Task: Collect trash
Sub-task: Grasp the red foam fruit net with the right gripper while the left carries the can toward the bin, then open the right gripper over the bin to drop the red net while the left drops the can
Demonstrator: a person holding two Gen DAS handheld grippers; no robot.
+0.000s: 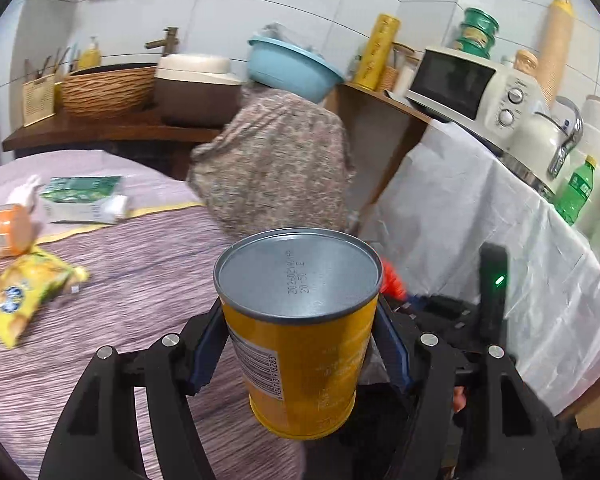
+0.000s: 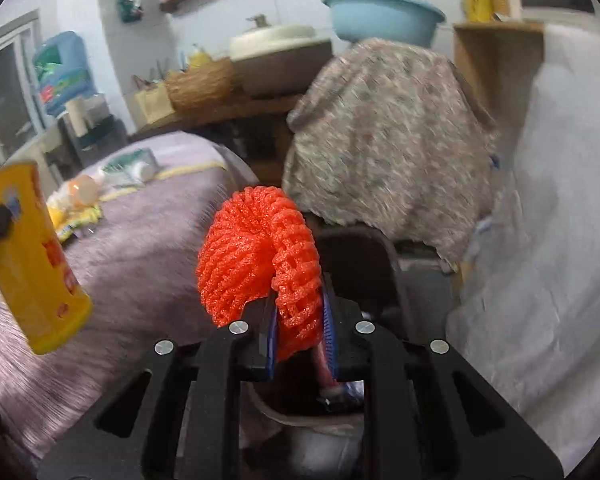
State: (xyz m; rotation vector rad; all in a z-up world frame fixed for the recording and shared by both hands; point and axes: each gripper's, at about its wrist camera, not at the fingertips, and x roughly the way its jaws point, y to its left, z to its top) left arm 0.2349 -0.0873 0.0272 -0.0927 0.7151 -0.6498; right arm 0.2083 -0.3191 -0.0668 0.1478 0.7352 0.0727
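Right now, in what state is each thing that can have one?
Left tongs: shut on the yellow can.
Yellow can: held off the table, metal end toward the camera.
Right tongs: shut on the orange foam net.
Orange foam net: folded, pinched at one end.
Yellow snack bag: lying on the table.

Purple-clothed table [image 1: 140,280] — yellow snack bag [image 1: 28,296], tissue pack [image 1: 84,198].

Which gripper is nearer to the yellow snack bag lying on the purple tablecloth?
Left. The left gripper, holding the yellow can, is over the tablecloth beside the snack bag; the right gripper, clamping orange foam netting, is farther off.
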